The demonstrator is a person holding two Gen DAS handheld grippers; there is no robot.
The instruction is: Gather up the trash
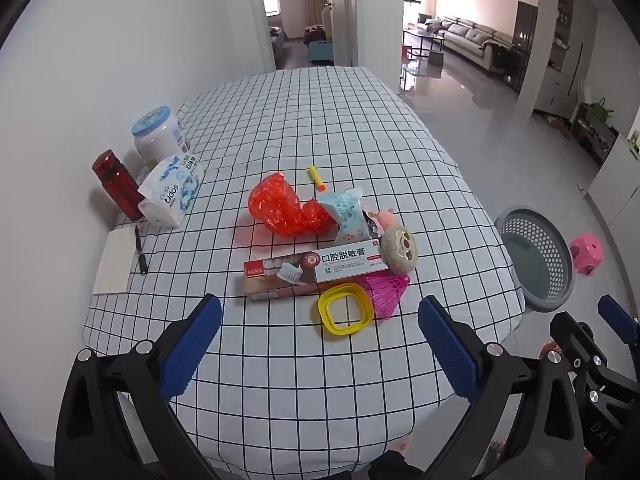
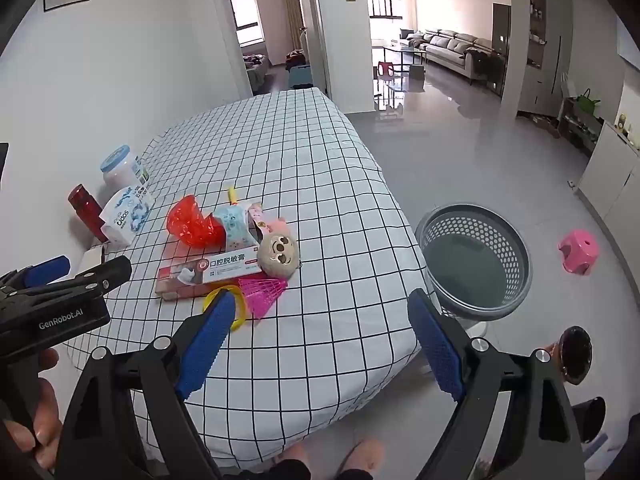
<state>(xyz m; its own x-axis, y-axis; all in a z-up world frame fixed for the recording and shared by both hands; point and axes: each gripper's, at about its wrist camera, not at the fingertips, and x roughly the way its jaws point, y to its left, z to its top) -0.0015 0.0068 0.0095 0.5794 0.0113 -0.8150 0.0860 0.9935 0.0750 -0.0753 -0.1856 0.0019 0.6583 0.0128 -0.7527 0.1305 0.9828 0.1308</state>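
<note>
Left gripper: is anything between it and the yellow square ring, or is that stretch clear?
Clear. In the left wrist view only bare checked tablecloth lies between the open left gripper and the yellow ring.

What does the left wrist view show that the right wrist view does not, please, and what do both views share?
Only the left wrist view shows the white notepad and the black pen beside it in full. Only the right wrist view shows the person's hand holding the left claw's handle, and bare feet below the table edge. Both show the open left claw, the open right claw, the toothpaste box, the red bag and the grey basket.
</note>
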